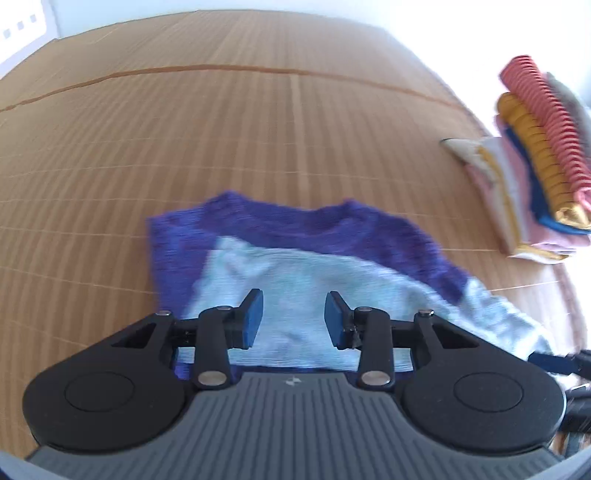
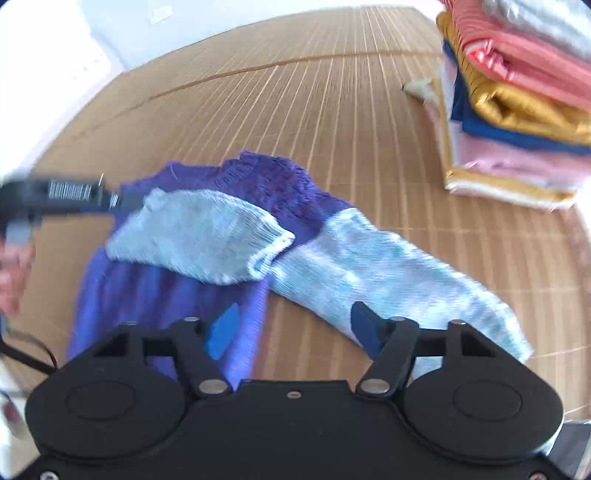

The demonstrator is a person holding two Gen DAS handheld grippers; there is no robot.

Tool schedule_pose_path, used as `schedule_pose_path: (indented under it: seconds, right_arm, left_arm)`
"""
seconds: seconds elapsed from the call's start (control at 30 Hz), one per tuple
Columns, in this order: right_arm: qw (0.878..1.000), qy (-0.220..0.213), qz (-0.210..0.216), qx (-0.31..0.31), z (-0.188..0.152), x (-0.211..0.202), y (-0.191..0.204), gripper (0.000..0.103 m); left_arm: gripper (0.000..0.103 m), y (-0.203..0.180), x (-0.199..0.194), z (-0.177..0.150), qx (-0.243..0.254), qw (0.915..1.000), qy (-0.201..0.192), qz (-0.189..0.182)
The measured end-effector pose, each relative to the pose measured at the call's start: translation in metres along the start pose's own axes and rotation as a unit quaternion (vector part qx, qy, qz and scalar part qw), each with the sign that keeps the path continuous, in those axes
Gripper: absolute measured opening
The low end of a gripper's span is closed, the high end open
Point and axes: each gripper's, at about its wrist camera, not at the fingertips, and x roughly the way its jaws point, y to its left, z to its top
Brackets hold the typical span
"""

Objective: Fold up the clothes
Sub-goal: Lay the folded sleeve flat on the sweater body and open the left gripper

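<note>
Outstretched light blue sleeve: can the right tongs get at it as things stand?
Probably yes. The right tongs are open just short of the sleeve, which lies flat on the mat with nothing over it.

- Setting: a home, likely a bedroom.
- Surface: woven bamboo mat (image 1: pixel 258 122) covering a broad flat bed-like area.
- Stack of folded clothes (image 2: pixel 517 103) at the mat's edge.
- Plain white wall (image 2: pixel 122 33) behind.
</note>
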Motion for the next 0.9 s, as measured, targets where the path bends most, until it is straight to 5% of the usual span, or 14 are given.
schedule_pose_path:
  seconds: [0.13,0.2,0.33,0.63,0.7,0.9]
  right_arm:
    - [0.999,-0.004,0.009,0.052,0.028,0.024,0.01,0.07]
    - [0.998,0.001,0.003,0.056,0.034,0.037,0.013,0.085]
    - [0.998,0.01,-0.01,0.065,0.045,0.063,0.019,0.08]
    - [0.996,0.041,-0.038,0.069,0.053,0.096,0.021,0.044]
    - [0.997,0.038,-0.036,0.061,0.054,0.093,0.023,0.025]
    - [1.0,0.002,-0.029,0.013,0.074,0.068,0.048,0.018]
  left_arm:
    - [0.052,0.036,0.008,0.021,-0.013,0.9998,0.014,-0.001]
    - [0.054,0.038,0.017,0.028,0.007,0.9998,0.017,-0.011]
    - [0.056,0.042,0.035,0.042,0.045,0.9983,0.021,-0.031]
    - [0.059,0.055,0.073,0.057,0.138,0.9883,0.039,-0.053]
    - [0.059,0.061,0.081,0.052,0.161,0.9848,0.047,-0.046]
    - [0.059,0.086,0.083,0.044,0.227,0.9723,0.053,-0.01]
